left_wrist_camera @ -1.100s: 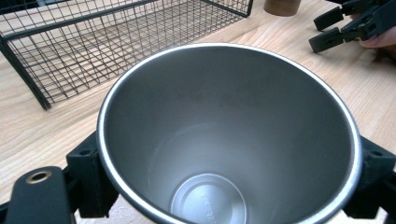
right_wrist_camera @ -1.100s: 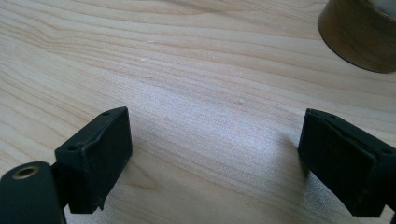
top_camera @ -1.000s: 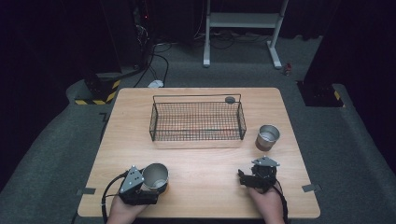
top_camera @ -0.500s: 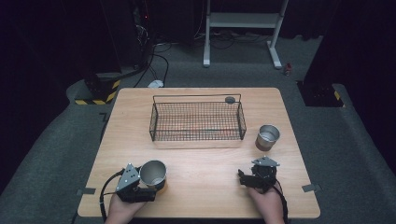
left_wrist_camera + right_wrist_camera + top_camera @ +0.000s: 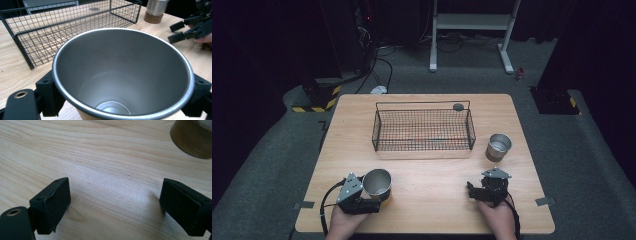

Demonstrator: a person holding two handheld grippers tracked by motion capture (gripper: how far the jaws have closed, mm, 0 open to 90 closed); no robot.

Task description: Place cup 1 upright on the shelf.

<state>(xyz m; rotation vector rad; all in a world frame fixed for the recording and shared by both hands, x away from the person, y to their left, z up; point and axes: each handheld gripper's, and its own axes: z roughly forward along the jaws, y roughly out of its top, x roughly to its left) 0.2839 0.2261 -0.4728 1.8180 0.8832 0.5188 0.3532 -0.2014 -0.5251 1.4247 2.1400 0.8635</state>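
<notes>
A steel cup (image 5: 377, 182) with a tan base stands at the table's front left, with my left gripper (image 5: 379, 192) shut on it from the near side. In the left gripper view the empty cup (image 5: 122, 75) sits between the two black jaws, whose pads (image 5: 48, 93) press its sides just under the rim. At the front right my right gripper (image 5: 470, 190) rests low over the wood, open, jaws pointing left. The right gripper view has this gripper (image 5: 115, 202) wide apart over bare table.
A black wire basket (image 5: 422, 147) stands at the table's middle back with a small dark disc (image 5: 458, 106) at its far rim. A second steel cup (image 5: 498, 146) stands to its right, its tan base (image 5: 192, 140) ahead of my right gripper. The wooden table (image 5: 437, 200) ends close behind both hands.
</notes>
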